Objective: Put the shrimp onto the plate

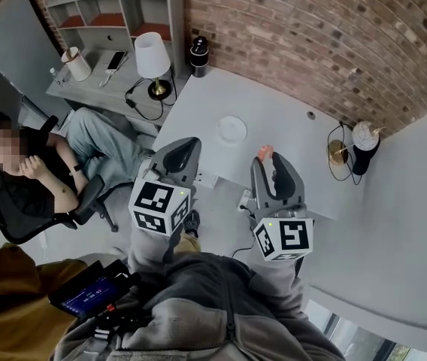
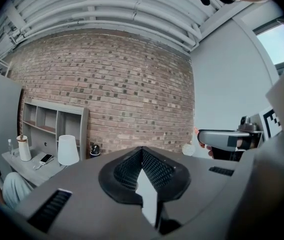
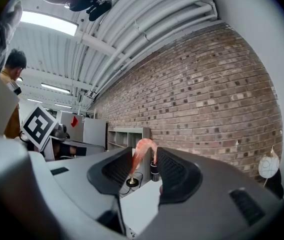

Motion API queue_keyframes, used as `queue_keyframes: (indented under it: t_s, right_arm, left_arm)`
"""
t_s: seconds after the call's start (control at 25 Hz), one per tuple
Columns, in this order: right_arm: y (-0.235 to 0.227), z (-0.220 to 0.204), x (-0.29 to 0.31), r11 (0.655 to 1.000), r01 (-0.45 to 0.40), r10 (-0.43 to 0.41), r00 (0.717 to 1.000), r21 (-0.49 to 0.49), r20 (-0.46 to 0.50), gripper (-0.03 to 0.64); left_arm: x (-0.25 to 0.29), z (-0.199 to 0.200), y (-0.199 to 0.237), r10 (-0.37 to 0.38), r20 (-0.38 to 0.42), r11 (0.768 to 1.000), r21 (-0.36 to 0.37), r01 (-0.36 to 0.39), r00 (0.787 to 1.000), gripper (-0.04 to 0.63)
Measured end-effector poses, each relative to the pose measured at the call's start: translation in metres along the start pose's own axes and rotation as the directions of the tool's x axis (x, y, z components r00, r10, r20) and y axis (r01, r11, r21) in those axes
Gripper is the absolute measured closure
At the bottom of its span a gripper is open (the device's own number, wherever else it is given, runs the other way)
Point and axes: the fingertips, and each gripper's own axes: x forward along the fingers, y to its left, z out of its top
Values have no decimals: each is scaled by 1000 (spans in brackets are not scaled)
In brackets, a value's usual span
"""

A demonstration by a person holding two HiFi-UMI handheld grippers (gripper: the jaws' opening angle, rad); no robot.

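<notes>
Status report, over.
Left gripper shut, empty. Right gripper shut on shrimp. Plate on table ahead, nothing in the way.

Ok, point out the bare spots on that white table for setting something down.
Bare tabletop lies between the plate and the gold-based lamp, and behind the plate toward the black cylinder. The plate looks empty too. It is crowded only around the lamp at the right edge.

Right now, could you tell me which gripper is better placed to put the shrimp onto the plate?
The right gripper: its jaws are already shut on the shrimp, with the plate just ahead on the table. The left gripper has its jaws shut and empty.
</notes>
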Motion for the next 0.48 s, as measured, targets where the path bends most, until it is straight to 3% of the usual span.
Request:
queue_keyframes:
  t_s: [0.48]
  right_arm:
    - [-13,-7,108,1000,30,-30,999,-4,-33,465]
  left_arm:
    - [79,5,75,-50,-32,999,-19,49,998,591]
